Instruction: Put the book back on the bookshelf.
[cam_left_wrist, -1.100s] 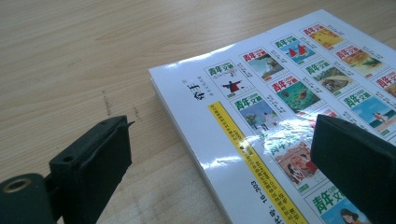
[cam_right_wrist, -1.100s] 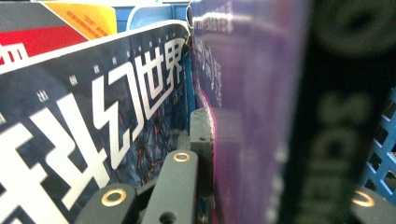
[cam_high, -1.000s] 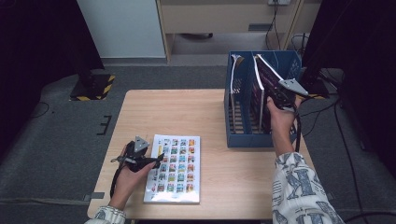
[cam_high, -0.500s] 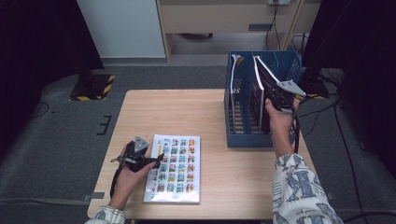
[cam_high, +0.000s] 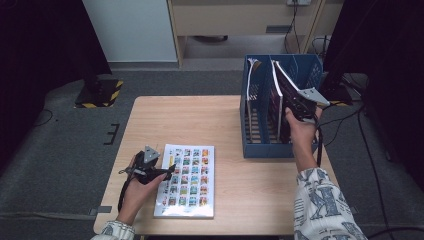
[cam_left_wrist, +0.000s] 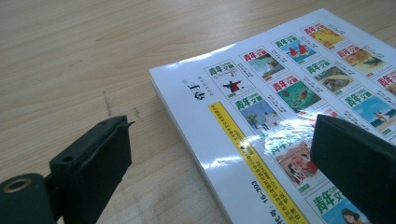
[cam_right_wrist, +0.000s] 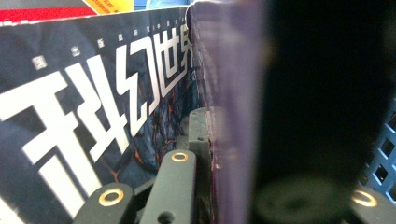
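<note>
While the left gripper (cam_high: 167, 172) is hovering with its jaws spread wide over the near left corner of the white magazine (cam_high: 186, 180) lying flat on the wooden table (cam_high: 200, 120), the right gripper (cam_high: 292, 107) is clamping a dark-covered magazine (cam_high: 281, 85) between its nearly closed jaws. That magazine is leaning tilted in the blue slotted file rack (cam_high: 265, 149) at the table's far right, beside another magazine (cam_high: 254, 67) standing further left in the rack.

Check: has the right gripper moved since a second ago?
No. The right gripper sits at the same spot against the blue rack, shut on the dark magazine.
</note>
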